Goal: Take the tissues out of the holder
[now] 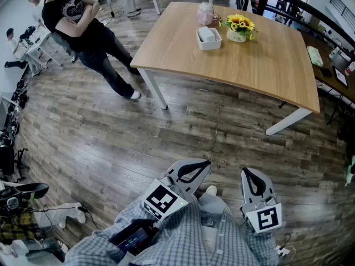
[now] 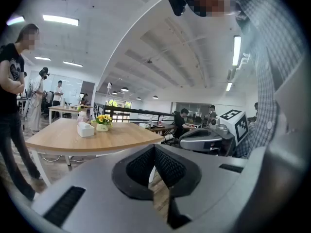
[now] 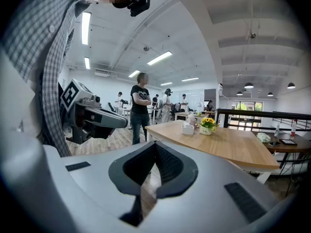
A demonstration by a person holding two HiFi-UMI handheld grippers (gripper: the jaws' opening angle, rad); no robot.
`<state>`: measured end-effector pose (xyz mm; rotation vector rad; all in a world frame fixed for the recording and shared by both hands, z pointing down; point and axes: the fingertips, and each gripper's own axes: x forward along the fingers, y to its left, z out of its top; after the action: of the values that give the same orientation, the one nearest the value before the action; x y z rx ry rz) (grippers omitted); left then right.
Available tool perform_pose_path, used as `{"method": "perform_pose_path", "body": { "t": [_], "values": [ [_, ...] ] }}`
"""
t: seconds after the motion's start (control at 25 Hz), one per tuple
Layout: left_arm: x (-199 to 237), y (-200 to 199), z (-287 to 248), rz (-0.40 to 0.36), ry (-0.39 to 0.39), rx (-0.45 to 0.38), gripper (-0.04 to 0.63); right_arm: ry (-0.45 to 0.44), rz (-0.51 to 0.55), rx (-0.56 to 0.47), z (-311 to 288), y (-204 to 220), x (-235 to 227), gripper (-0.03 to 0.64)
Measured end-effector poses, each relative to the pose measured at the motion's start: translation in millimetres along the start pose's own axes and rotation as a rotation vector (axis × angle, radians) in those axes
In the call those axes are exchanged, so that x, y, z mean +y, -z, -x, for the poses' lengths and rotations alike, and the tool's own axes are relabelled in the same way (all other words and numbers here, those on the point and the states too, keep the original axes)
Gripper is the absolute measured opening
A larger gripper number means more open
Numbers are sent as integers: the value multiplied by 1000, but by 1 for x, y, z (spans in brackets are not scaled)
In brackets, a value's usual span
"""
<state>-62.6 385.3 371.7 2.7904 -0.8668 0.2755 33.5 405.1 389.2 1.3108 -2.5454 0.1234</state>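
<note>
The white tissue holder (image 1: 208, 37) stands on the far side of a wooden table (image 1: 260, 60), with a tissue pack lying in it. It shows small in the left gripper view (image 2: 85, 129) and in the right gripper view (image 3: 187, 128). Both grippers hang low in front of my body, far from the table. My left gripper (image 1: 201, 166) is shut with nothing between its jaws (image 2: 154, 149). My right gripper (image 1: 250, 173) is also shut and empty (image 3: 155, 147).
A pot of sunflowers (image 1: 238, 27) and a pink container (image 1: 205, 14) stand next to the holder. A person (image 1: 89, 29) stands with arms folded at the table's left end. Wood floor (image 1: 166, 137) lies between me and the table. Cluttered gear sits at the left (image 1: 16, 198).
</note>
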Motion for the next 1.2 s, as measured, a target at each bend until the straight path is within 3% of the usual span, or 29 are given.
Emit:
{"method": "perform_pose_path", "body": {
  "t": [0.12,0.28,0.72,0.88,1.2],
  "values": [
    [-17,-3,-10,-11,20,6,5,10,-18,-40,14,-6,-7,11],
    [-31,-4,-23,-46,39,13,5,25,-11,-12,26,7,-24,11],
    [-29,-8,-37,-41,-32,11,6,5,-7,-18,19,13,-50,11],
    [-29,-10,-39,-24,-65,2,5,-2,-36,-69,17,5,-52,11],
    [-35,-4,-52,-19,-63,4,6,-12,-16,-55,21,13,-62,12]
  ]
}}
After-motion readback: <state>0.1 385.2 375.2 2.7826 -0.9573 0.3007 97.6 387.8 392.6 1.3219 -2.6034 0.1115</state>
